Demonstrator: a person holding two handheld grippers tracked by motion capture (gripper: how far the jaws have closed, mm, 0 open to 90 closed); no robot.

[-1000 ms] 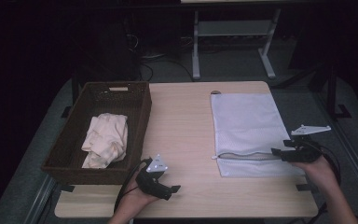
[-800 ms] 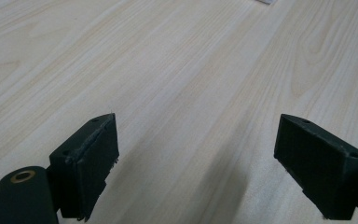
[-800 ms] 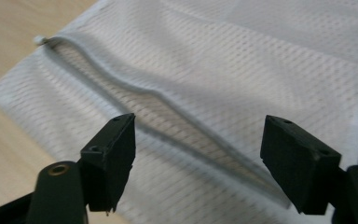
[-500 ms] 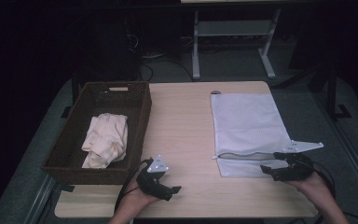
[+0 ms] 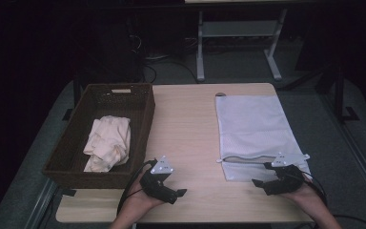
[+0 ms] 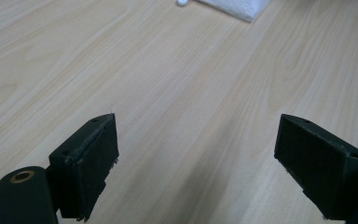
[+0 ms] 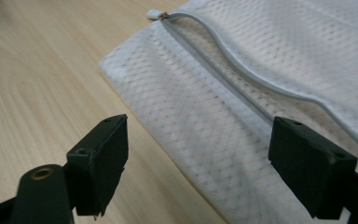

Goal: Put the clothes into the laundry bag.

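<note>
My right tool (image 5: 272, 182) sits at the near corner of the white mesh laundry bag (image 5: 255, 129), which lies flat on the right half of the surface (image 5: 186, 124), about four o'clock from its middle. Its jaws have just been opening and now stand wide, with nothing pinched between them: in the right gripper view the bag's near edge (image 7: 186, 154) runs under the gap, and the zipper (image 7: 242, 70) curves away toward one o'clock, partly parted, its pull (image 7: 154, 14) lying up at eleven o'clock. My left tool (image 5: 164, 187) rests at the near edge around six o'clock, jaws spread just as wide over bare wood, holding nothing; the bag's corner (image 6: 235, 7) shows far off at one o'clock in its own view. The wicker basket (image 5: 138, 95) at nine o'clock holds a crumpled cream cloth (image 5: 108, 142), untouched. I judge that I am at the step of getting hold of the bag's mouth, so that the cloth can go inside. The next move calls for lowering the right tool onto the upper lip by the zipper and closing on a single layer of mesh, not both, or the mouth will stay shut when I lift.
</note>
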